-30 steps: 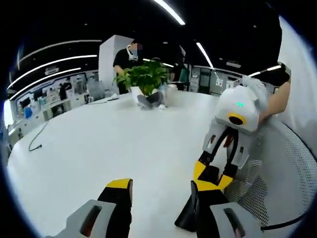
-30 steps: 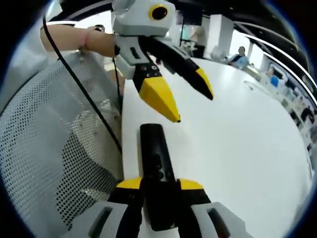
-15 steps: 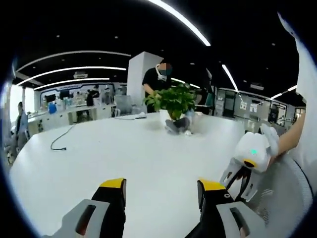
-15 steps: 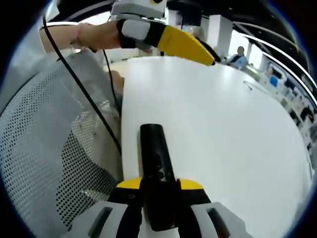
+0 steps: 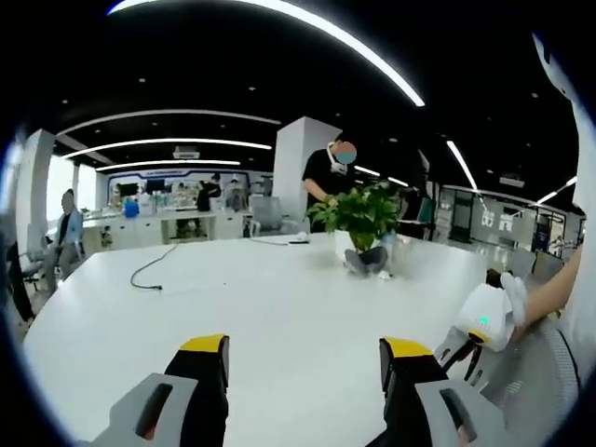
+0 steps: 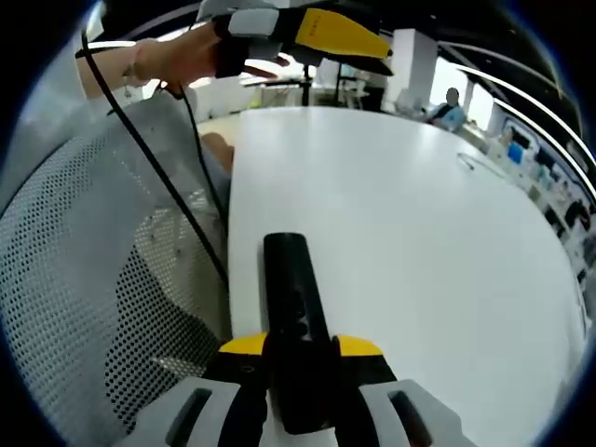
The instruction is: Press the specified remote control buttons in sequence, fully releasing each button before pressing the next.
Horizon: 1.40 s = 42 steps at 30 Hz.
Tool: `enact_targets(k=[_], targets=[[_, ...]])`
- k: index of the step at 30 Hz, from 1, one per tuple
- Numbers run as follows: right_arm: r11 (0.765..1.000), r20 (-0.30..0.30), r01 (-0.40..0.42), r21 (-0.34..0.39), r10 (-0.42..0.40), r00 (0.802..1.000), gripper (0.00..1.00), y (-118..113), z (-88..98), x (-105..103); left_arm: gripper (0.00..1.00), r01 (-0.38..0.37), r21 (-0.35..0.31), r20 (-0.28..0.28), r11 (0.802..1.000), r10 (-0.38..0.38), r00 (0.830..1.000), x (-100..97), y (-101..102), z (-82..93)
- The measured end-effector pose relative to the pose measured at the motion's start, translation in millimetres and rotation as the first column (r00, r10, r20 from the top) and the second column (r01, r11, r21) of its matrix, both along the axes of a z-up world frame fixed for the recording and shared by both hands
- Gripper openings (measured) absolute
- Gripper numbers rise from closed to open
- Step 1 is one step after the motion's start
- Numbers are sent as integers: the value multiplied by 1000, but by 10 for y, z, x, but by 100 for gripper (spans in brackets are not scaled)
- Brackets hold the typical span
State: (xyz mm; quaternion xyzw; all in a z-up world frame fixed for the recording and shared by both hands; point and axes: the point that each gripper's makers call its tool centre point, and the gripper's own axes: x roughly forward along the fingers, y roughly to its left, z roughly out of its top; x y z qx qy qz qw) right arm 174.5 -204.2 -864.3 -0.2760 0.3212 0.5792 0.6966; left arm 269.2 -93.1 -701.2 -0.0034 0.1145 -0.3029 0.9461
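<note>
Since a second ago the left gripper (image 6: 321,33) has risen away from the remote control (image 6: 296,321): then its yellow tips hung just above the remote's far end, and in the right gripper view it now sits high at the top of the frame, well clear of the white table (image 6: 419,233), with a hand (image 6: 177,58) behind it and a black cable (image 6: 158,177) trailing down from it. The left gripper view has tilted up with that lift, so the camera now looks across the table (image 5: 279,317) toward a potted plant (image 5: 361,216) standing near the far edge, with a person (image 5: 328,177) behind it and a dark cord (image 5: 154,272) lying on the tabletop to the left. In that view the left gripper (image 5: 303,358) has its two yellow-tipped jaws spread wide apart with nothing between them, so it is released. The right gripper (image 5: 480,326) shows low on the right, its white body with a small green light held by a gloved hand (image 5: 517,291). In the right gripper view the right gripper (image 6: 300,346) is clenched on the near end of the remote control, its jaws pressed against both sides. The remote is black and slim, pointing away from the camera, and seems to lie near the table's edge, beside a white mesh chair back (image 6: 102,279).
</note>
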Motion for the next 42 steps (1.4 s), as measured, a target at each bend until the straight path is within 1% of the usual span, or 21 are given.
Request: enact_targets(k=[3, 6, 8, 10, 13, 17, 21, 22, 24, 26, 27, 28, 29, 33, 37, 38, 40, 42], targets=[[1000, 0, 0, 1, 0, 1000, 23, 1, -1, 1, 75, -27, -20, -1, 999, 27, 1000, -13, 66, 24], [1000, 0, 0, 2, 0, 1000, 23, 1, 0, 1, 78, -54, -4, 11, 999, 54, 998, -41, 124, 27], [1000, 0, 1, 5, -1, 1000, 23, 5, 0, 3, 81, -66, -4, 15, 998, 66, 998, -56, 161, 28], [1000, 0, 1, 4, -1, 1000, 23, 5, 0, 4, 82, -71, -26, 14, 997, 71, 997, -88, 176, 58], [1000, 0, 0, 5, 0, 1000, 23, 5, -1, 4, 84, -84, -31, 14, 996, 85, 996, -109, 217, 64], [1000, 0, 1, 6, -1, 1000, 23, 6, -1, 5, 90, -112, -19, 20, 993, 113, 993, -120, 283, 50], [1000, 1, 4, 12, -4, 1000, 23, 5, -1, 4, 92, -124, -9, 26, 992, 125, 992, -151, 324, 33], [1000, 1, 3, 13, -3, 1000, 23, 5, -1, 4, 93, -133, -4, 39, 991, 133, 990, -154, 341, 41], [1000, 2, 3, 15, -3, 1000, 23, 5, 1, 4, 96, -136, -1, 44, 991, 136, 990, -151, 351, 46], [1000, 3, 2, 16, -2, 1000, 23, 6, 2, 4, 98, -152, -23, 54, 988, 153, 987, -118, 370, 79], [1000, 3, 2, 17, -2, 1000, 23, 6, 3, 4, 99, -162, -53, 44, 985, 165, 985, -96, 380, 93], [1000, 3, 2, 18, -2, 1000, 23, 6, 3, 3, 100, -164, -68, 41, 984, 167, 985, -91, 382, 103], [1000, 4, 2, 20, -2, 1000, 23, 6, 3, 3, 100, -164, -83, 50, 983, 168, 984, -87, 389, 129], [1000, 6, 0, 25, 0, 1000, 23, 11, 5, 6, 100, -151, -108, 80, 983, 160, 984, -93, 368, 194], [1000, 7, -1, 28, 1, 1000, 23, 11, 4, 5, 100, -150, -123, 90, 981, 162, 983, -118, 365, 201], [1000, 7, -1, 28, 1, 1000, 23, 11, 4, 5, 100, -160, -129, 89, 979, 173, 981, -117, 372, 197], [1000, 7, 0, 29, 0, 1000, 23, 12, 3, 6, 100, -169, -118, 97, 979, 181, 979, -62, 290, 198], [999, 8, 1, 34, -1, 1000, 23, 20, 3, 10, 100, -174, -100, 101, 980, 184, 978, -34, 292, 192]])
